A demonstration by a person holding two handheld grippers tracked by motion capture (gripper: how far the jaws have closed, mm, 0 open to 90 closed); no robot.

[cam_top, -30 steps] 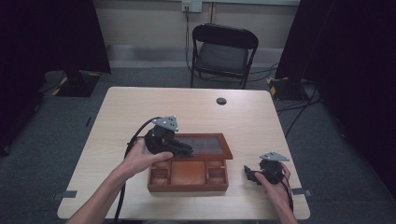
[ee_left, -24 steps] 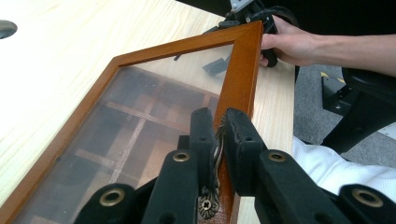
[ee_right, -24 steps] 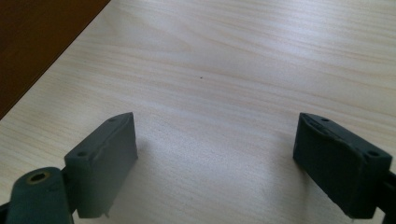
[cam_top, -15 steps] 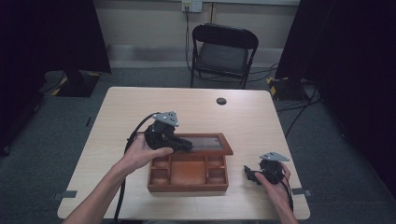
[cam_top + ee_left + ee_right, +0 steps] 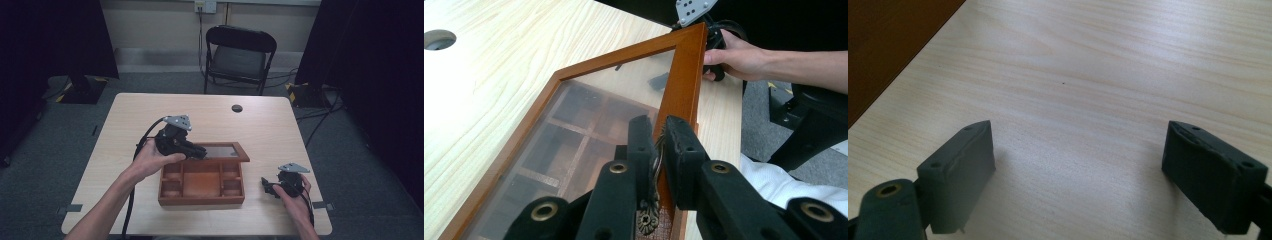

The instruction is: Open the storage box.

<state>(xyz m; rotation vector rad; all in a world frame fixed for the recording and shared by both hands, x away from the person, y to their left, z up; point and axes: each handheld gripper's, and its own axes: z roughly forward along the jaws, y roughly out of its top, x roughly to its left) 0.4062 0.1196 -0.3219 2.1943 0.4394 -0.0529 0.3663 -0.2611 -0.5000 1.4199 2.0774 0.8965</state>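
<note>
Left claw (image 5: 658,145): I have its jaws pinched nearly together on the small brass handle (image 5: 650,212) at the front edge of the lid; in the high view it sits at the lid's left end.
Why held so: the handle is the lid's one grippable point, so my guess is that the lid is being swung on its hinge from here.
Lid (image 5: 223,151): a wooden frame with a glass pane, raised at an angle above the box, not flat on it.
Box (image 5: 201,200): a wooden box near the front middle of the desk (image 5: 150,110), its open top facing up.
Contents: several small wooden-walled compartments; all that I can see look empty.
Right claw (image 5: 1093,175): its jaws stand wide apart with nothing between them, low over bare desk.
Why parked there: in the high view it rests just right of the box, apart from it, probably waiting clear of the lid's swing.
Farther out: a dark round cable hole (image 5: 237,108) at the desk's far edge, a folding chair (image 5: 239,55) beyond.
</note>
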